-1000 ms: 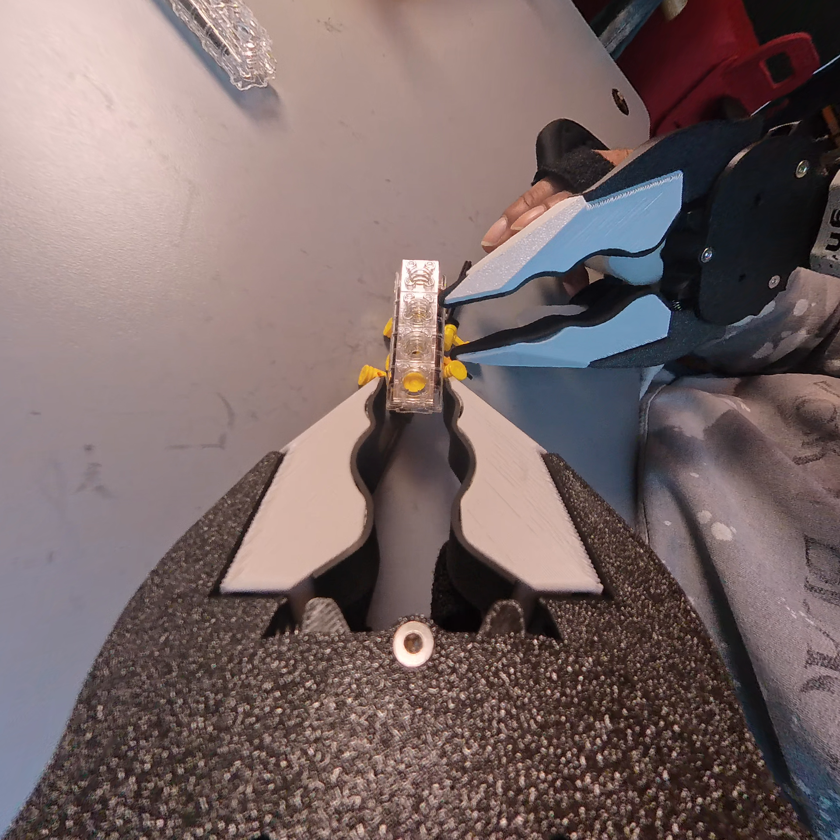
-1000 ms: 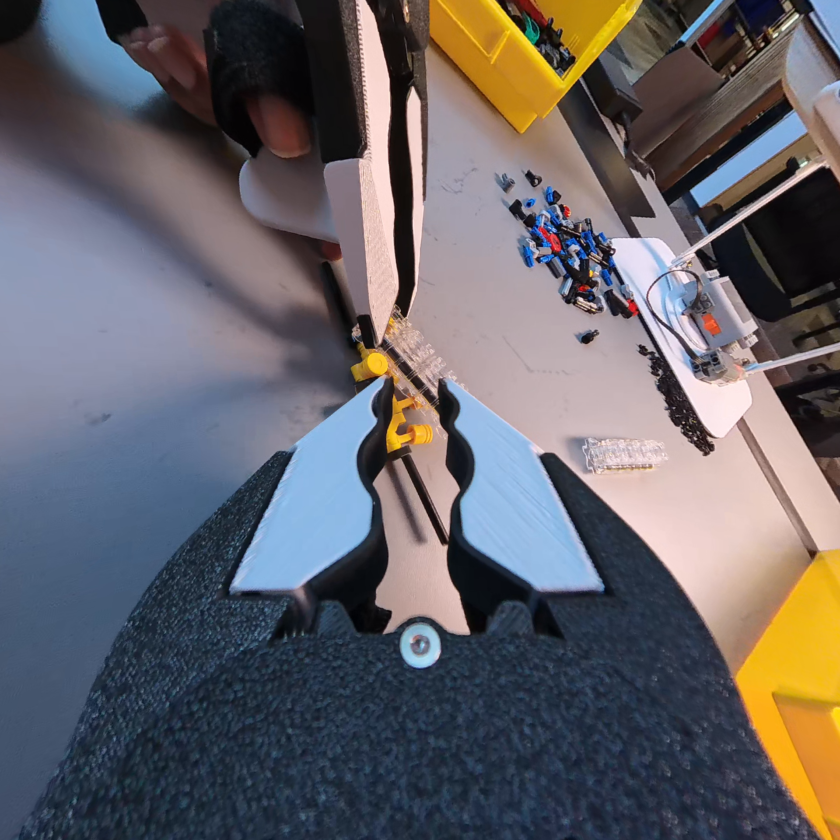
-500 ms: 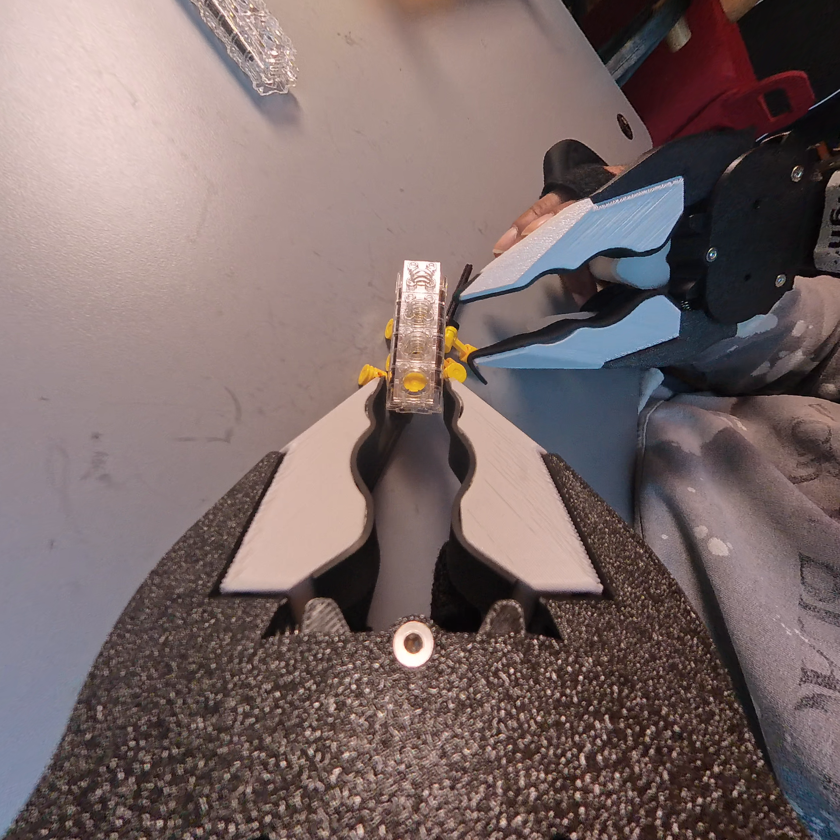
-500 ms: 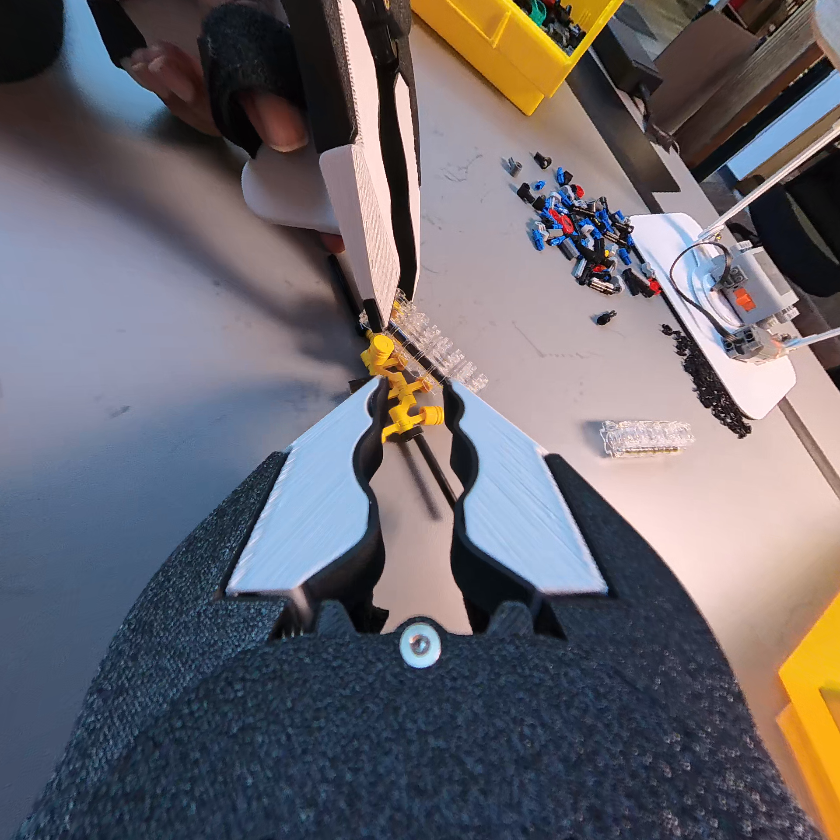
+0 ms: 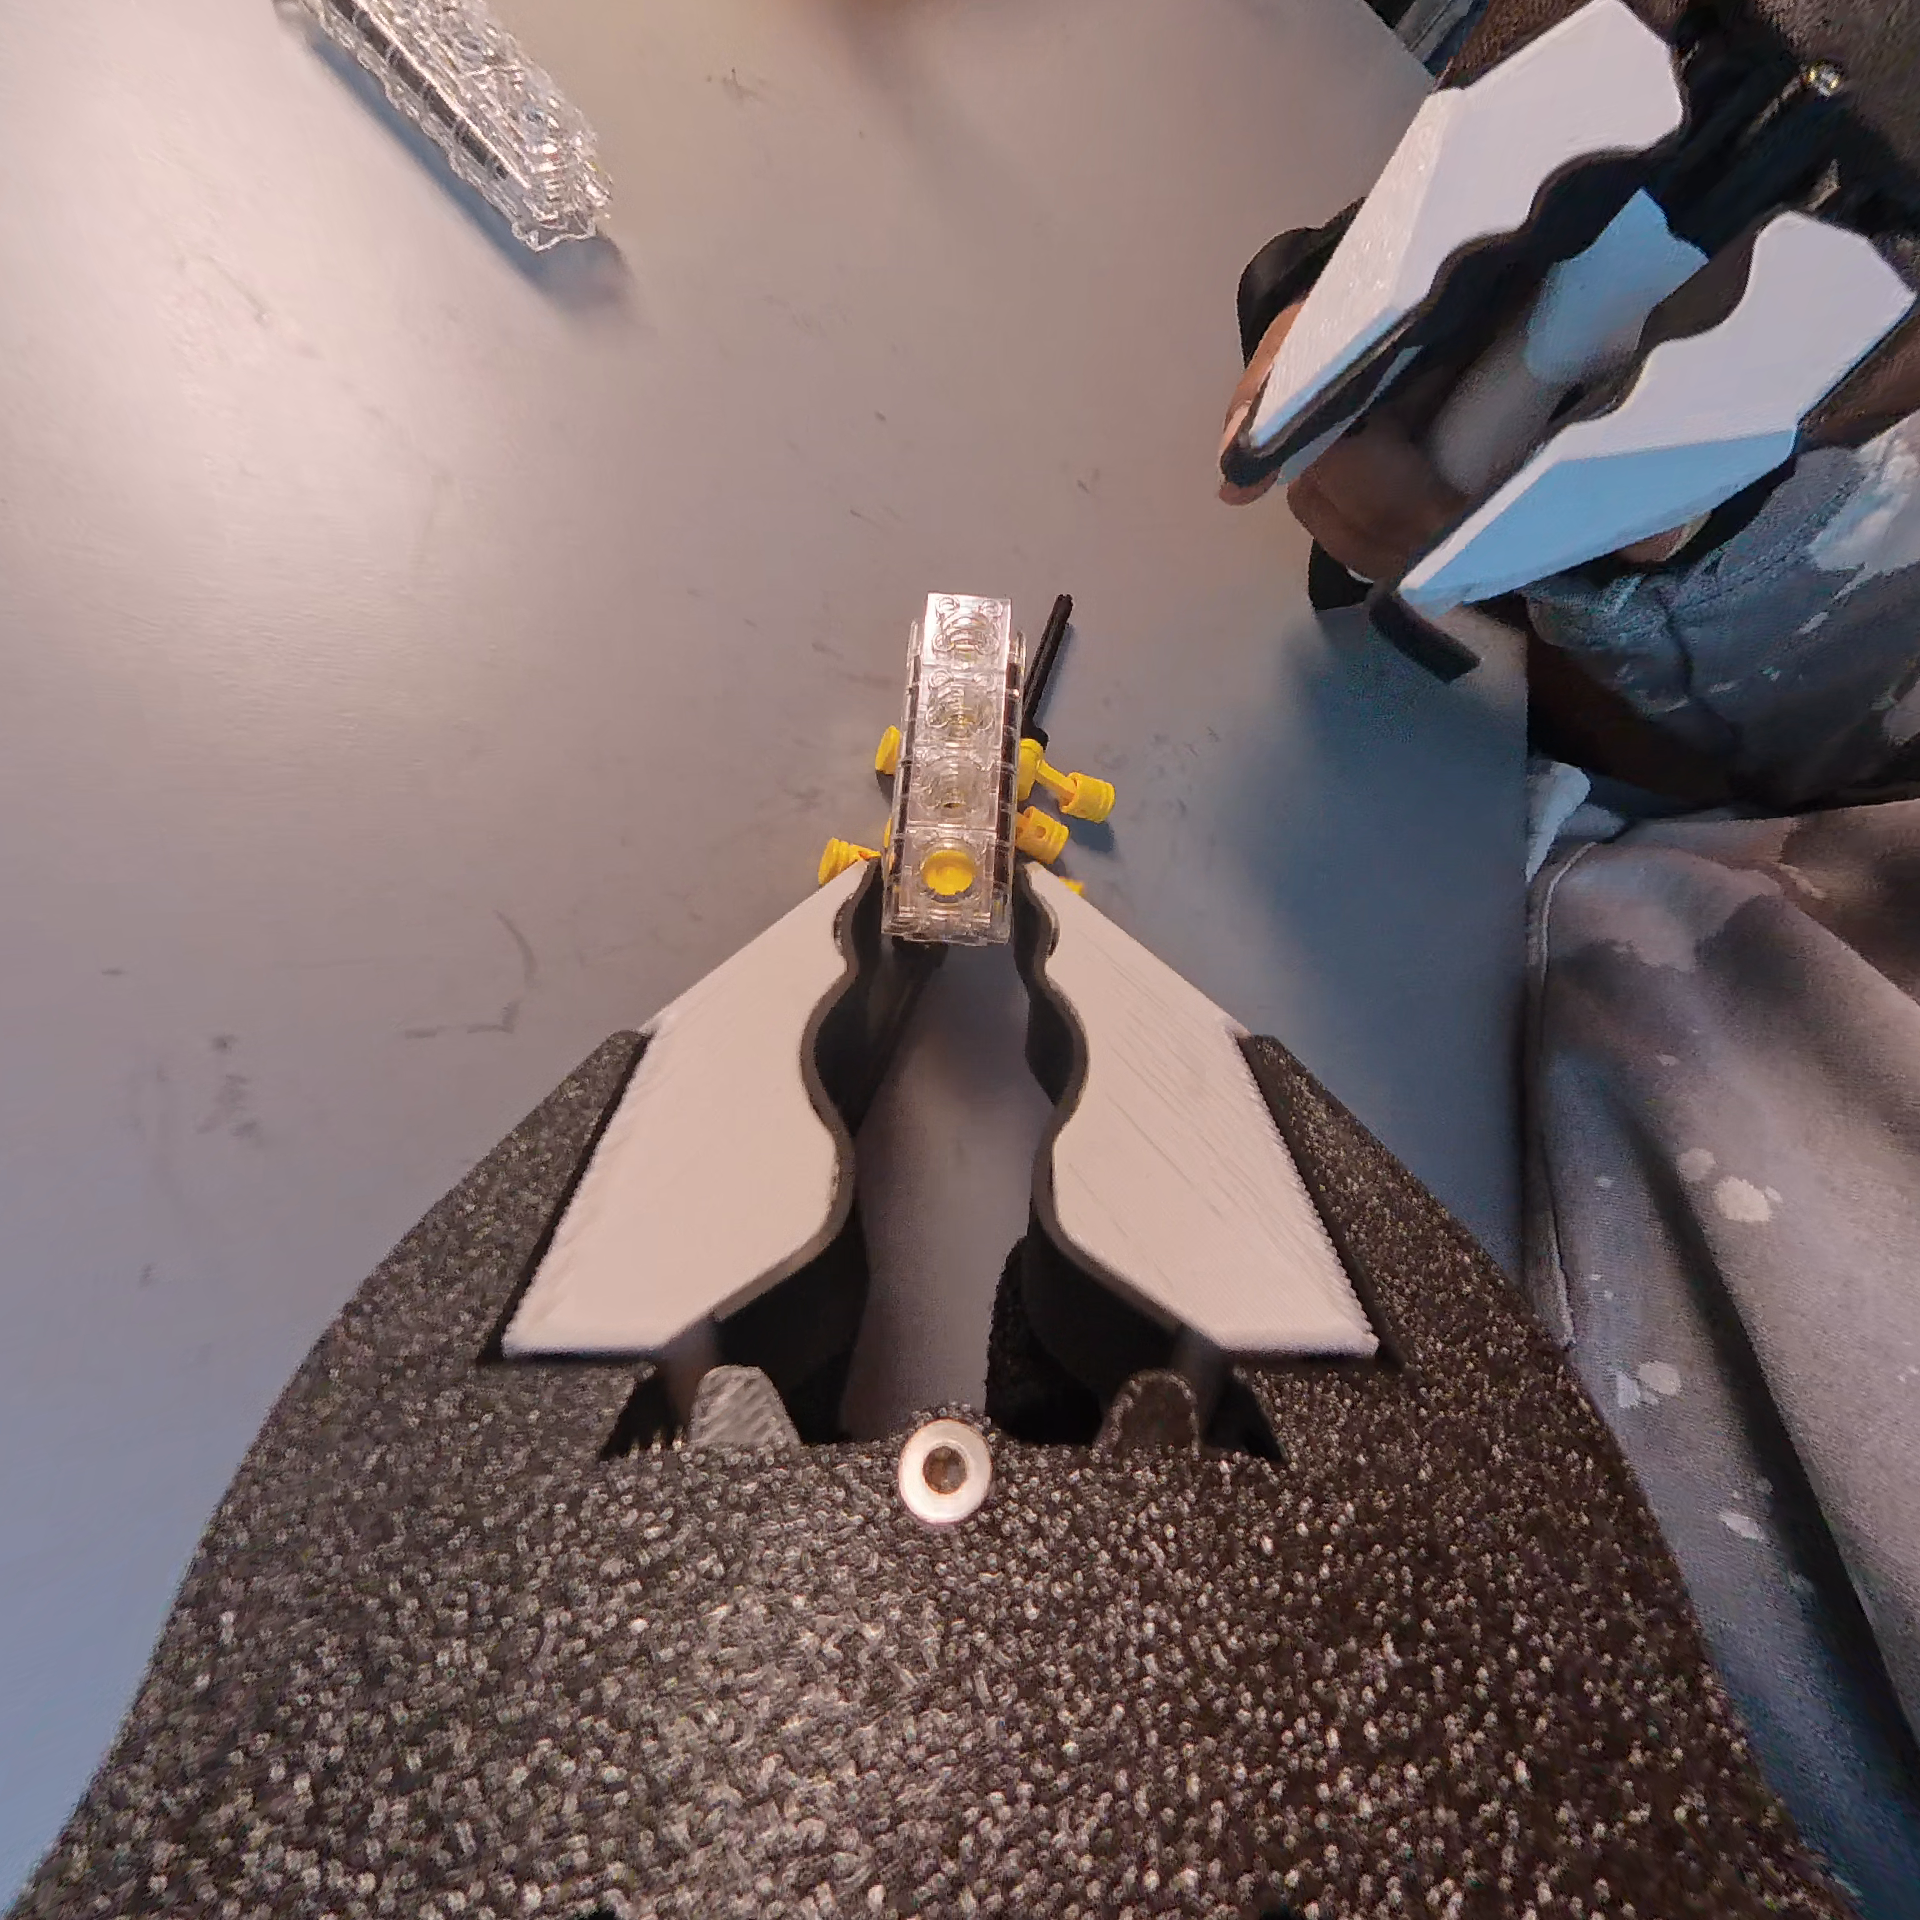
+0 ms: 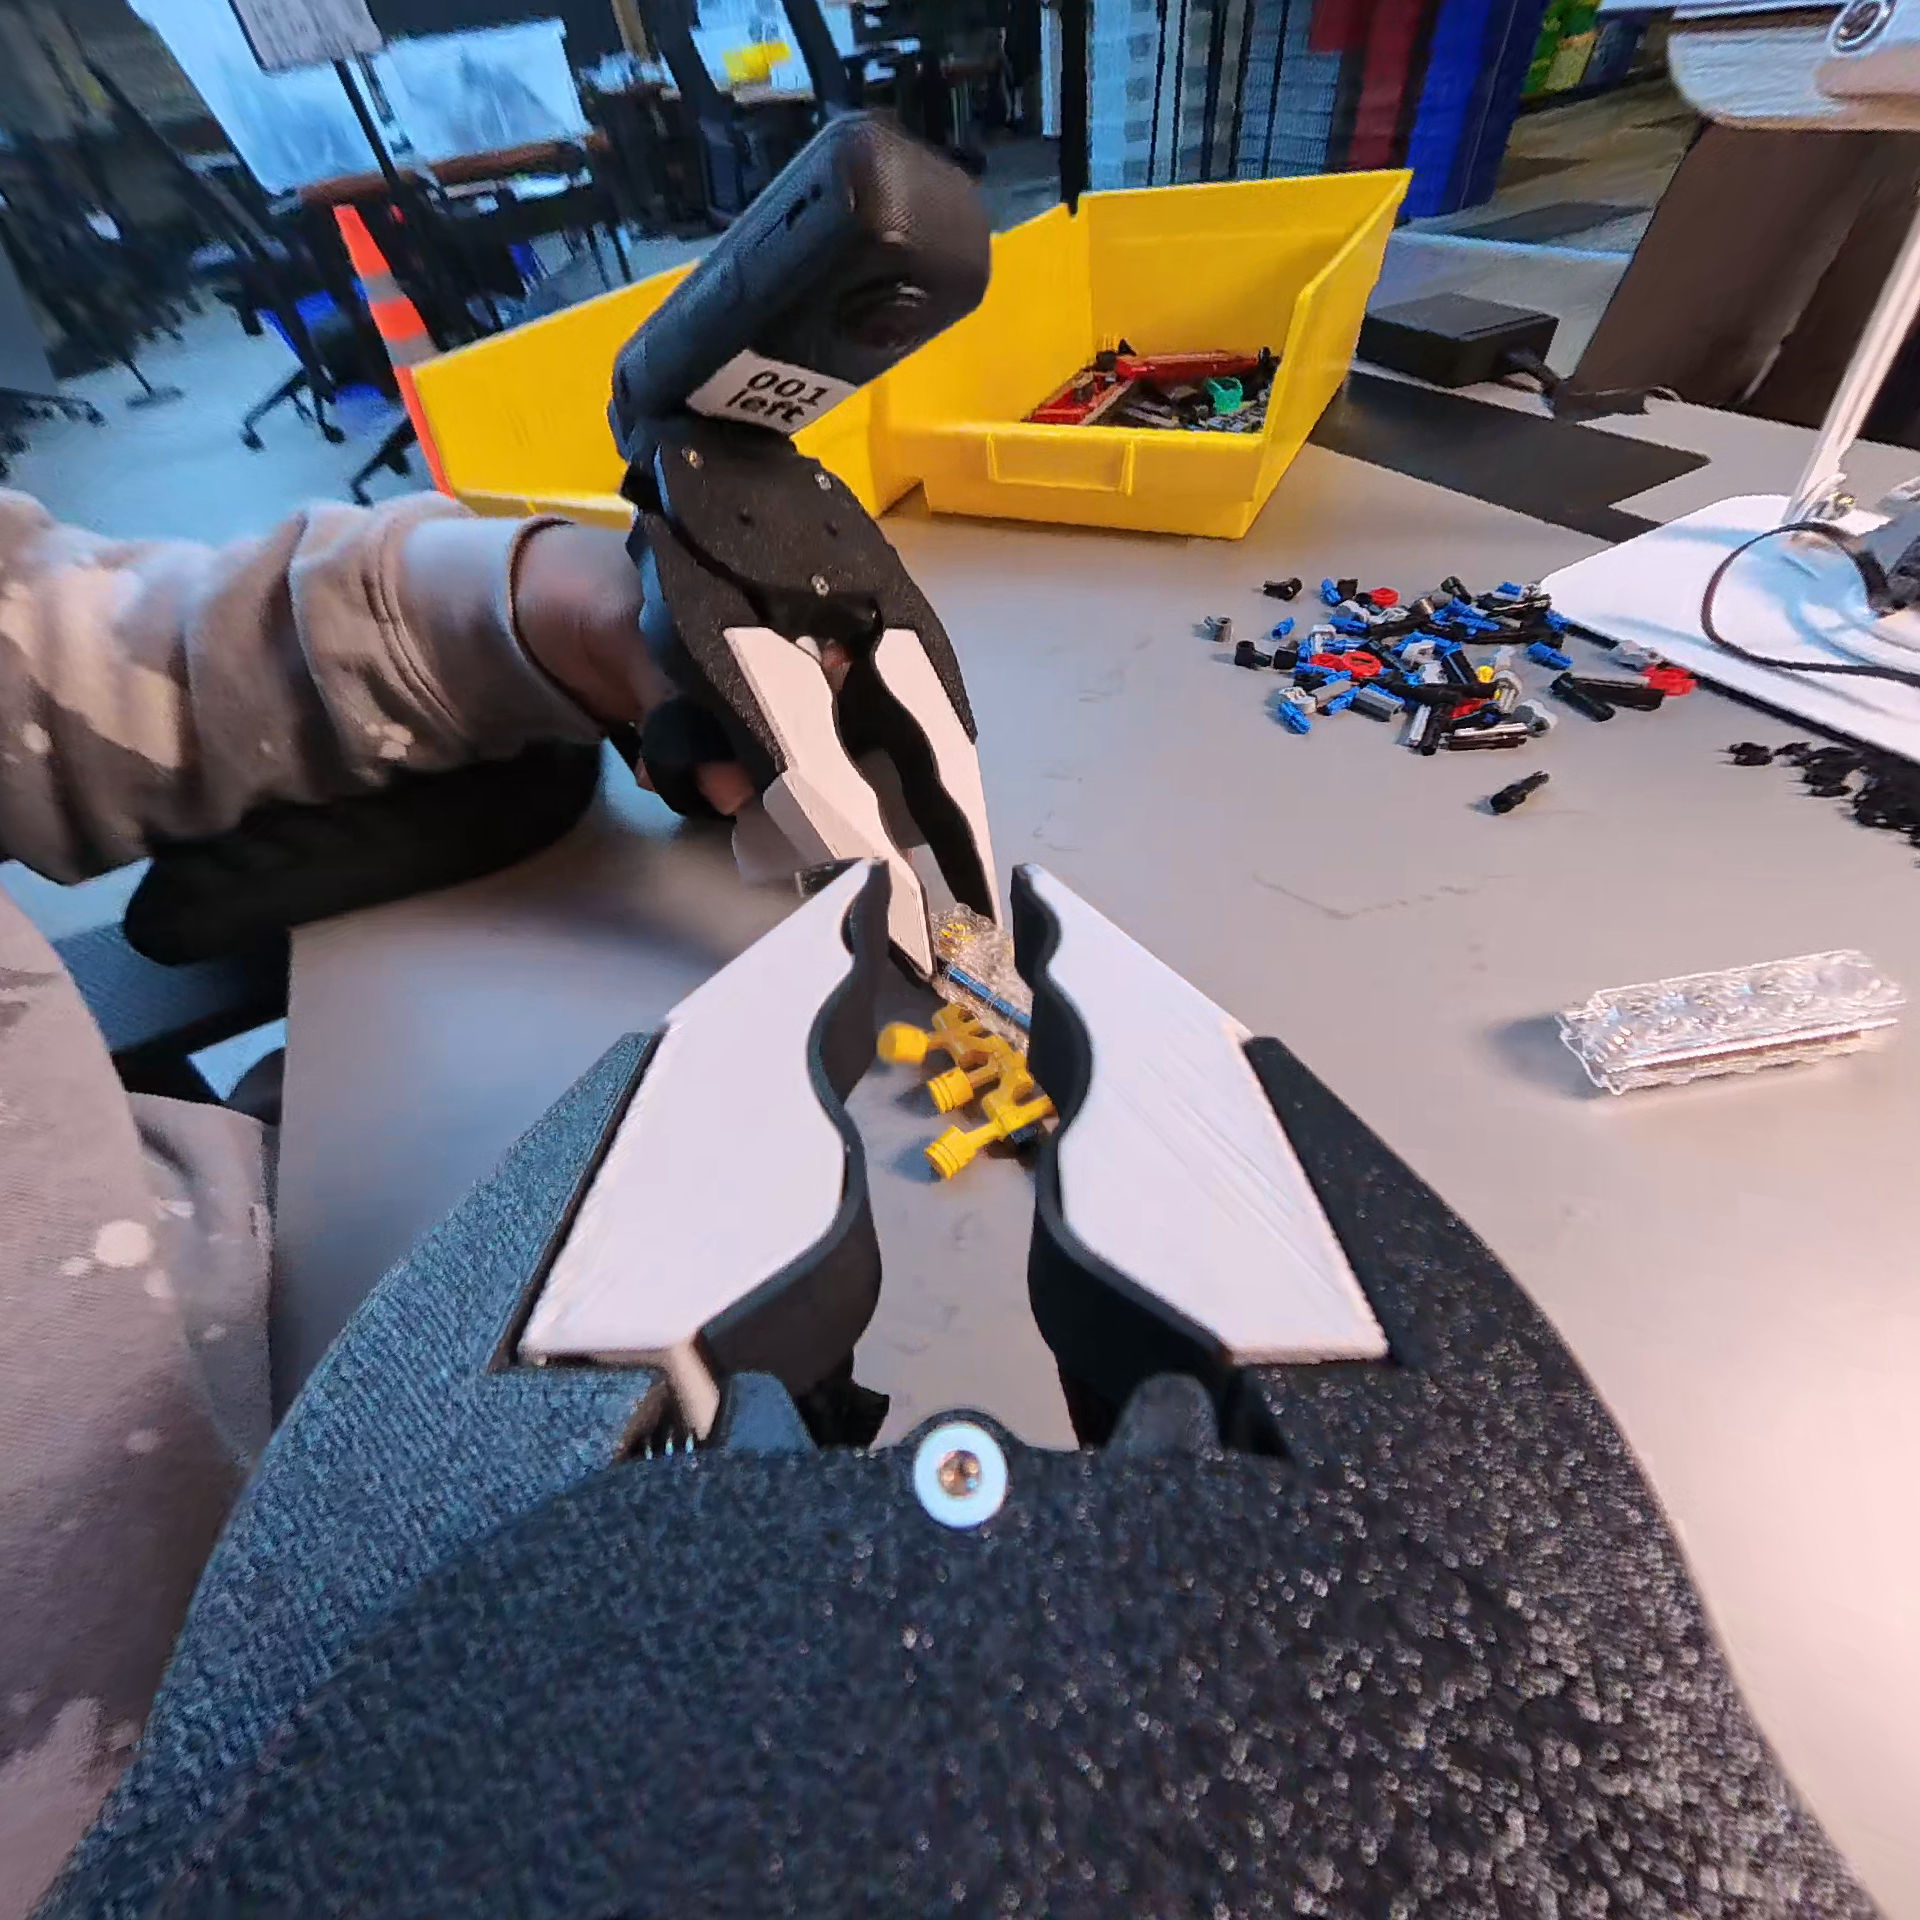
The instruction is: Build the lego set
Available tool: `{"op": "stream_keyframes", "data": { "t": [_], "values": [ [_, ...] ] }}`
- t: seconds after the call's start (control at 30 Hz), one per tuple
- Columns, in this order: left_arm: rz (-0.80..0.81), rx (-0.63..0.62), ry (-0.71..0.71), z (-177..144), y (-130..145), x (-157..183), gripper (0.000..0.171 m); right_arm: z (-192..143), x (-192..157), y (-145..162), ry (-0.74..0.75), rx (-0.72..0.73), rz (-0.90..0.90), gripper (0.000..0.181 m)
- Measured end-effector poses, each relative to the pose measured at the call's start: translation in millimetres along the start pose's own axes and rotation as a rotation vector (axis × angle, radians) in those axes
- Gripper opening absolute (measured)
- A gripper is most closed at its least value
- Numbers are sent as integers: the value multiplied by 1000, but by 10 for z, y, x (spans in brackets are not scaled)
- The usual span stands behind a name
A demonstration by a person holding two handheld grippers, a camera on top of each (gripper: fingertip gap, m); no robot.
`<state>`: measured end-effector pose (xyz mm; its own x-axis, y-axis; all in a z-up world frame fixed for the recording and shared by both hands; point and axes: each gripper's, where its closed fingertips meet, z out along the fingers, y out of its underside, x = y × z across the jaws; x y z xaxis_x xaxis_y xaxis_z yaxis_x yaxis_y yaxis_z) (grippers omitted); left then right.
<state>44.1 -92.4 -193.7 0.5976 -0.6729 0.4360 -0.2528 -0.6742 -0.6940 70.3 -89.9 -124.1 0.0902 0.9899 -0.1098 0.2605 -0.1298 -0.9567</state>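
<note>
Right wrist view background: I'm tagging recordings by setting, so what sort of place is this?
Probably a shared workshop or lab: rolling office chairs, an orange cone, and a yellow parts bin on the grey worktable.

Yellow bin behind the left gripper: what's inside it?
The yellow bin holds a jumble of loose parts, red, black, grey and one green. Its front wall hides the bottom layer, and the left gripper covers the bin's left end.

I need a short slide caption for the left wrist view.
Left gripper clamps a clear brick assembly with yellow pistons; right gripper hovers open.
</note>
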Motion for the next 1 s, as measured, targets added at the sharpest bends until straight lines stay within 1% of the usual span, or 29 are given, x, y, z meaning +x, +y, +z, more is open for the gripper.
{"op": "stream_keyframes", "data": {
  "t": [0.1,0.17,0.3,0.4,0.47,0.57,0.63,0.7,0.83,1.0],
  "values": [
    [47,-11,-8,6,15,20,24,-34,-9,-63,-22,49,50,12],
    [130,-21,-31,6,31,38,24,-49,-18,-87,-37,71,73,7],
    [298,-21,-73,-20,22,99,25,-89,-55,-174,-97,131,148,4],
    [356,52,-48,-120,-95,199,25,-128,-124,-272,-205,188,269,7],
    [332,166,57,-231,-252,380,22,-145,-179,-335,-289,222,350,11],
    [221,359,295,-446,-519,718,18,-121,-262,-397,-383,247,427,19],
    [161,439,429,-565,-629,888,18,-96,-311,-438,-424,263,451,21],
    [123,484,489,-625,-691,947,18,-82,-351,-493,-465,283,478,22],
    [72,519,587,-689,-735,1046,16,-49,-393,-551,-507,306,513,23],
    [40,532,649,-735,-751,1101,15,2,-445,-573,-543,310,531,24]
  ]
}}
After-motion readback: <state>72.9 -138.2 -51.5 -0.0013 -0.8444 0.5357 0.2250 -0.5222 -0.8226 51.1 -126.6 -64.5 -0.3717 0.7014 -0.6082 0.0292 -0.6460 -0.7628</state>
